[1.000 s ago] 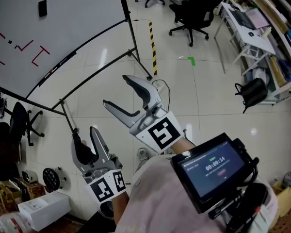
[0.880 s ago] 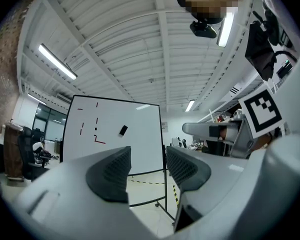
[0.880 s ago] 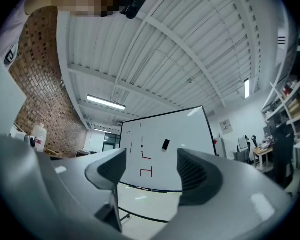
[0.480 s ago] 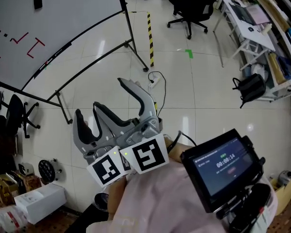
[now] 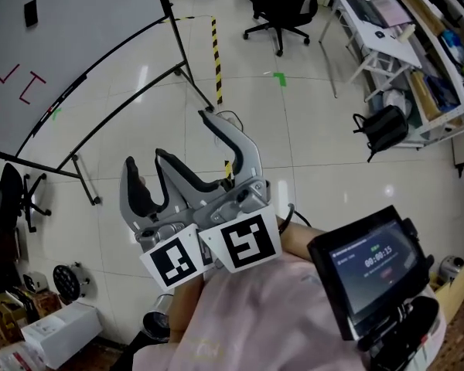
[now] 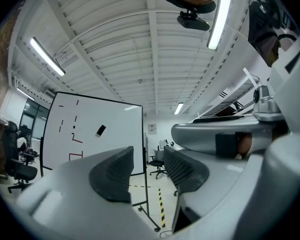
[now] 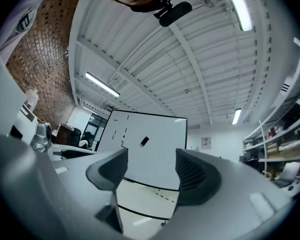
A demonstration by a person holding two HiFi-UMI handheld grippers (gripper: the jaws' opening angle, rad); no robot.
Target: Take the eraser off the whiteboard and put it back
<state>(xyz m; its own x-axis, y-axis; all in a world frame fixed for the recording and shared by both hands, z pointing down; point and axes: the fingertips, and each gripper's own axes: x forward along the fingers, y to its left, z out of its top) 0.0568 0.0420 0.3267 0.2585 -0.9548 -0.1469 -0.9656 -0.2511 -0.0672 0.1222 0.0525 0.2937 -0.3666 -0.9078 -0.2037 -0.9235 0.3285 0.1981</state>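
One small black eraser (image 5: 31, 12) sits high on the whiteboard (image 5: 93, 29), in the upper left of the head view. It lies flat against the white face with nothing propping it, so it likely holds on by a magnet. Both gripper views show it as a dark slanted patch on the board, far off past the jaws. A broad stretch of tiled floor (image 5: 309, 153) lies between the whiteboard and both grippers. The eraser is therefore well out of reach, and the task's first step is not yet begun.

The left gripper (image 5: 143, 172) and the right gripper (image 5: 182, 135) are held side by side at centre frame, nearly touching. Both aim towards the board, which looks like a carrying pose for the walk up. The left jaws stand at a narrow gap and have just been closing, with nothing between them. The right jaws stand wide, having just closed a little. They are also empty, probably kept ready for the eraser.
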